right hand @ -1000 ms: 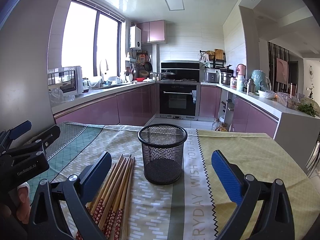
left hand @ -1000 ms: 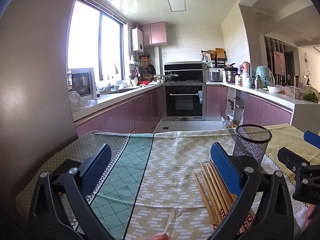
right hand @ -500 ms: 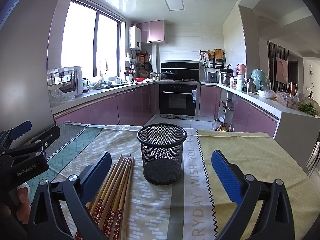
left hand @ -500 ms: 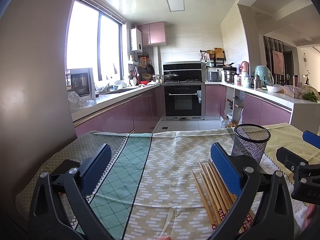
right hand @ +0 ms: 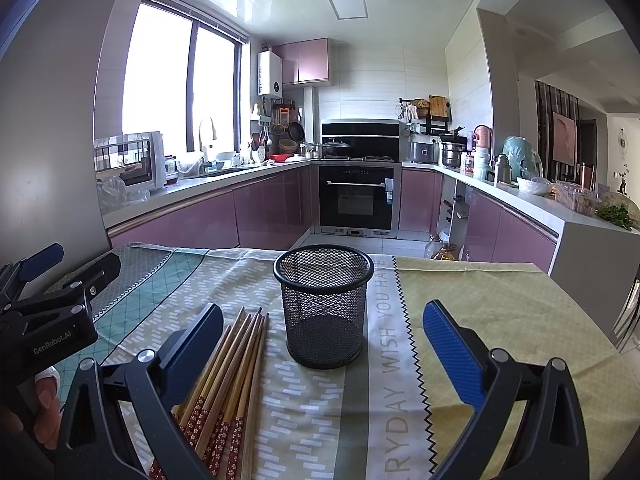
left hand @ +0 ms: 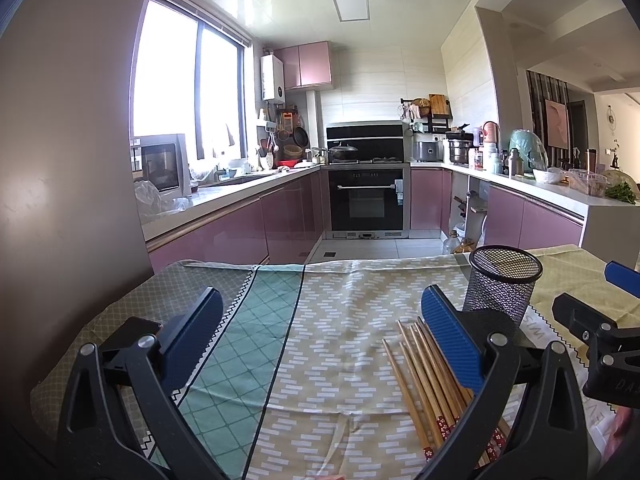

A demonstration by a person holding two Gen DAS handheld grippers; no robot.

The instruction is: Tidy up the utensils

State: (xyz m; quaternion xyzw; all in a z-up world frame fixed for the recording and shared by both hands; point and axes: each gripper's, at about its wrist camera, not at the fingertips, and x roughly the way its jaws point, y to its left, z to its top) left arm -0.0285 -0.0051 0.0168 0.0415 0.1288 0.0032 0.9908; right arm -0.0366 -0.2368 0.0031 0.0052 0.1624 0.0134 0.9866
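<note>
Printed along a pale stripe of the tablecloth [right hand: 472, 312], in grey capitals: "EVERYDAY WISH YOU HAVE", partly cut off at the lower edge. Bordered by a black zigzag line, with plain yellow-green cloth to the right and a beige brick-dash pattern to the left, then a teal diamond grid further left. Covering the counter [left hand: 120, 320] fully, with a crease across the weave.

Standing upright on the stripe's left edge: a black wire-mesh cup [right hand: 324, 304], round, open-topped, with a solid rolled rim. Empty as far as the mesh shows.

Lying flat just left of the cup, close but apart from it: a bundle of wooden chopsticks [right hand: 232, 364], slim and tapered, tips pointing away, near ends wrapped in red with small white flowers. Roughly parallel, loosely fanned.

Right hand-held gripper [right hand: 322, 340] held low over the cloth, jaws spread wide, blue textured pads facing inward, the cup framed between them, nothing gripped. Black plastic arms with silver rivets.

Left hand-held gripper [left hand: 320, 336] likewise spread apart and empty, its right pad over the chopsticks in the left wrist view. Stamped "GenRobot.AI" in white on its black body, seen from the right wrist view, with a hand [right hand: 40, 412] wrapped behind it.
</note>
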